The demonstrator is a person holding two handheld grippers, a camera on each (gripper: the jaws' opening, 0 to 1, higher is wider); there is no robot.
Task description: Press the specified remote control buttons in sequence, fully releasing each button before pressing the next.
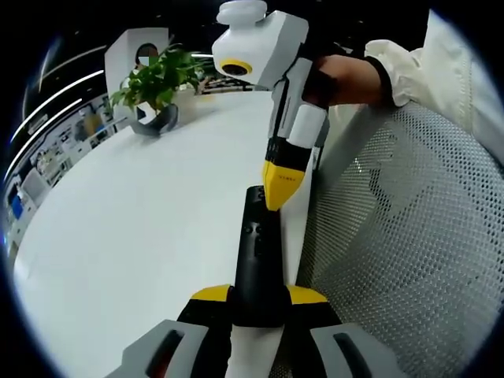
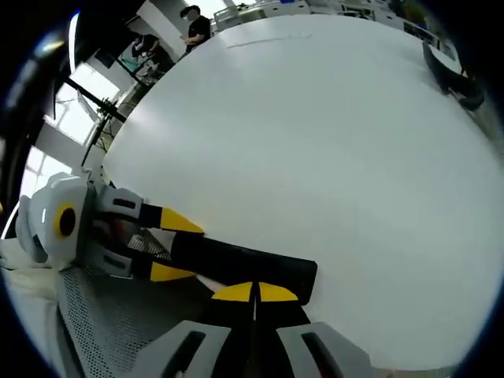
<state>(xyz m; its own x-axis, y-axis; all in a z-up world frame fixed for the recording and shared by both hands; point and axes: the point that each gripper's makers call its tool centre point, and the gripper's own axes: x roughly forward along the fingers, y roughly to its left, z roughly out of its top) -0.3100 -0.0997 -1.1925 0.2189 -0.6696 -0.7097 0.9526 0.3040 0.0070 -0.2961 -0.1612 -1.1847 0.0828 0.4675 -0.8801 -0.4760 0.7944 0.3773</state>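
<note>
White round table (image 1: pixel 142 236), potted plant (image 1: pixel 157 87) at far edge in left gripper view. Left gripper (image 1: pixel 260 303) clamps black remote (image 1: pixel 256 260) at near edge; right gripper (image 2: pixel 253 293), jaws together, tip on remote.

Left gripper view: mounted close behind own jaws, facing along the remote control (image 1: pixel 257 264) across the white table (image 1: pixel 142 228) toward a far potted plant (image 1: pixel 156 87); mesh chair (image 1: pixel 409 236) at right. Right gripper view: set just above own jaws, facing down and across the same table (image 2: pixel 315 142), people standing far off. Shared: remote control (image 2: pixel 240 266), table, each opposing gripper, right gripper (image 1: pixel 277 198) and left gripper (image 2: pixel 185 248).
</note>
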